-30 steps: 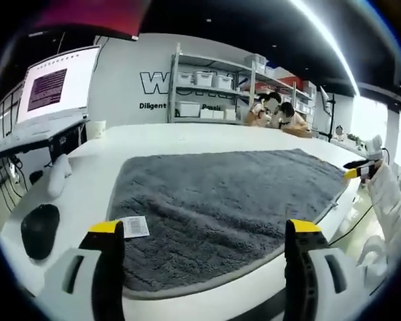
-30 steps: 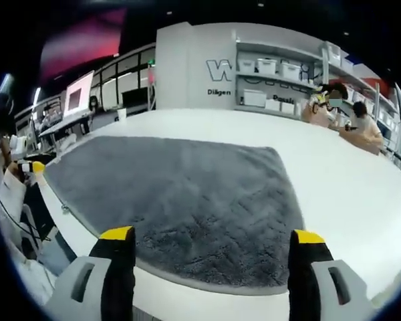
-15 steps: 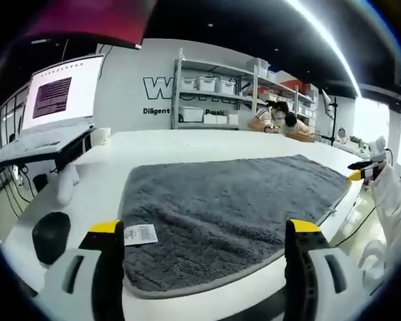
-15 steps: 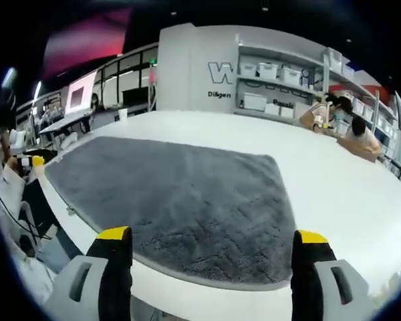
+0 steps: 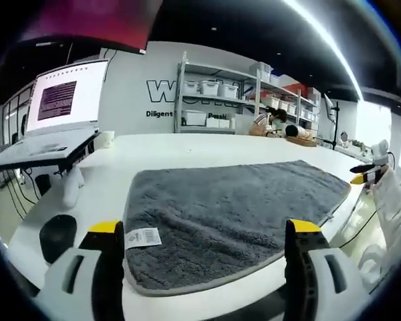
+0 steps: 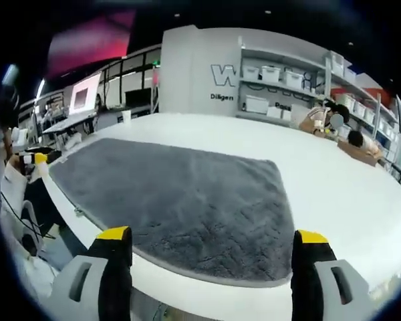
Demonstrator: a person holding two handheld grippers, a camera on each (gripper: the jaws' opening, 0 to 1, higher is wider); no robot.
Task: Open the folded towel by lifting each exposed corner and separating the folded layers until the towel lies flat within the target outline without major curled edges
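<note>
Soft, limp, thick-piled grey towel (image 5: 234, 214) just ahead of both wide-open, empty claws (image 5: 204, 234) (image 6: 210, 239); best pinched at the near hemmed corner.

- Holding the left gripper (image 5: 202, 235) up with both yellow-tipped jaws spread wide apart, gripping nothing.
- Holding the right gripper (image 6: 212, 242) the same way, jaws wide apart and gripping nothing.
- Showing the right gripper's yellow tip at the far right edge of the left gripper view, beside a white sleeve (image 5: 389, 200).
</note>
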